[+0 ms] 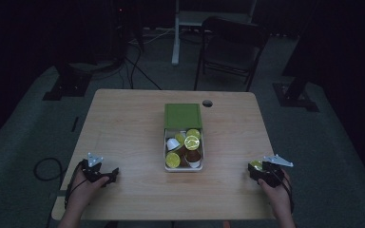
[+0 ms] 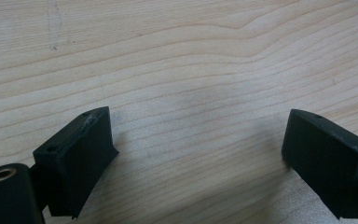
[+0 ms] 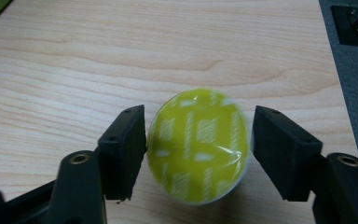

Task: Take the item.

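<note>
The coffee capsule, with its yellow-green foil lid facing up at the camera, sits between the two jaws of the right tool near the right front corner of the worktop. In the right gripper view a thin gap shows on each side of the lid, more plainly at 3 o'clock than at 9 o'clock, so the jaws look let go rather than pressing; the lid is slightly blurred. In the high view the same capsule lies at the tip of the right tool, which points toward 10 o'clock.

From there the open box, green lid flipped back and several more capsules inside, lies toward 10 o'clock at the worktop's middle, well apart from the capsule. The right hand is by far the nearer one. The capsule is round, so no long axis constrains the approach.

The left tool rests at the left front, released, its jaws spread wide over bare wood with nothing between them.
</note>
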Demonstrator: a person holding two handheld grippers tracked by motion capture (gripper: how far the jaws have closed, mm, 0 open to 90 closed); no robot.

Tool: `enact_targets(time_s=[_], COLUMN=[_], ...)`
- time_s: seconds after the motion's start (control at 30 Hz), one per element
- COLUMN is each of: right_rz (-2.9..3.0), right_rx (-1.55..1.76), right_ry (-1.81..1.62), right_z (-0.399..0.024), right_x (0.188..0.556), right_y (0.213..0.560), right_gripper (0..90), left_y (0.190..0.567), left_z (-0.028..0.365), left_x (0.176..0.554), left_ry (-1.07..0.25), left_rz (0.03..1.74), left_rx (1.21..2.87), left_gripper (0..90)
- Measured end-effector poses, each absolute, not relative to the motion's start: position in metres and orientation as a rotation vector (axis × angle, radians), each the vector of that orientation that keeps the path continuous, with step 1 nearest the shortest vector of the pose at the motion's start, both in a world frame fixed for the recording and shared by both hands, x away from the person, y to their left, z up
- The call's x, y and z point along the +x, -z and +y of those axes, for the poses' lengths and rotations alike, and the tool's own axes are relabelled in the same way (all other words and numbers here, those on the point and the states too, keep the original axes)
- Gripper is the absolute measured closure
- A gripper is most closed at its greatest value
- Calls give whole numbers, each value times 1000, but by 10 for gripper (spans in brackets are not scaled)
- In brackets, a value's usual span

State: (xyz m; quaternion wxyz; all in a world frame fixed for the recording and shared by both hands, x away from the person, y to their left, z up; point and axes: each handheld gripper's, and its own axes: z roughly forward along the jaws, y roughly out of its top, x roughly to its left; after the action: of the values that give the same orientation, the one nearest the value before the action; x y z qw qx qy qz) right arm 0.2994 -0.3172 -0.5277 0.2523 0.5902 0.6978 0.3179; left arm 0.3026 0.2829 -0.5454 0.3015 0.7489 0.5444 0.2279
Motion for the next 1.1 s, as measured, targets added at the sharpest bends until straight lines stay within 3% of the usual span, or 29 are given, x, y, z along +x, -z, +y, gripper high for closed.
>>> enact_targets(time_s=[0.47,1.1], right_rz=[1925,2010], right_rx=[1568,1382], right_ry=[-900,-1069], right_z=[-313,-284], right_x=[298,297], right_y=[509,481], right_gripper=[234,187], left_y=[545,545], left_z=[283,283], left_x=[303,303], left_ry=[-604,-604], left_rz=[1444,1444], left_rx=[1987,1986], left_gripper=[93,93])
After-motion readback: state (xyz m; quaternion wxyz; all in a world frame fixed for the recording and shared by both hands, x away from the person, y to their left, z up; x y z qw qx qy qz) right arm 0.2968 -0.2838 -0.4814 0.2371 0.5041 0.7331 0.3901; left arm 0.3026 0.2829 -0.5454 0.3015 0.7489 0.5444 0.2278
